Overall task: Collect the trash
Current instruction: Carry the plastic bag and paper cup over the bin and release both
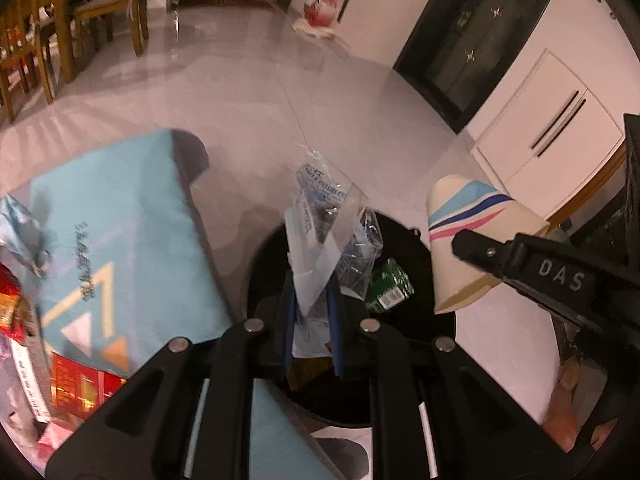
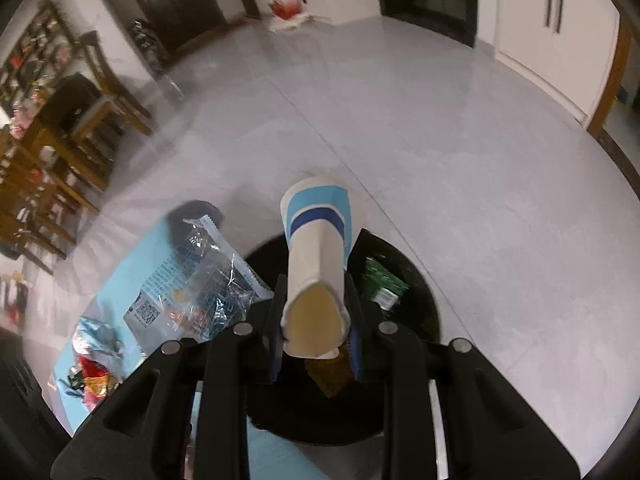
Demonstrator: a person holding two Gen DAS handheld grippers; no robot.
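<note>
While my left tongs (image 1: pixel 312 300) clamp tight on a crumpled clear plastic wrapper (image 1: pixel 320 216) with blue print, the wrapper stands up at the centre of the left wrist view, just above the mouth of a round black bin (image 1: pixel 276 248). Its lower white end is pinched between the blue pads (image 1: pixel 289 320). My right tongs (image 2: pixel 316 312) hold a squashed paper cup (image 2: pixel 316 240) with light blue and dark blue stripes; the jaws stand narrow, pressed on its flattened open end at lower centre of the right wrist view, the base pointing up the frame. That cup also hangs over the bin (image 2: pixel 424 304). Seen from the left wrist, the cup (image 1: pixel 464 216) sits at centre right, with one black finger of my right tongs (image 1: pixel 480 250) across it.

Inside the bin lies a green printed packet (image 1: pixel 390 286), right of the wrapper; from the right wrist it (image 2: pixel 380 284) shows just right of the cup.

To the left of the bin a low table with a light blue cover (image 1: pixel 120 232) reaches the lower left. On it, in the right wrist view, lie a blue-printed clear packet (image 2: pixel 192 280) and small crumpled foil wrappers (image 2: pixel 96 340) near the left edge. Around everything spreads a glossy grey tiled floor (image 2: pixel 440 140). Wooden chairs (image 1: pixel 116 4) stand at upper left, a red bag (image 1: pixel 320 10) by the far wall at top centre, and white cupboard doors (image 1: pixel 552 120) at right.
</note>
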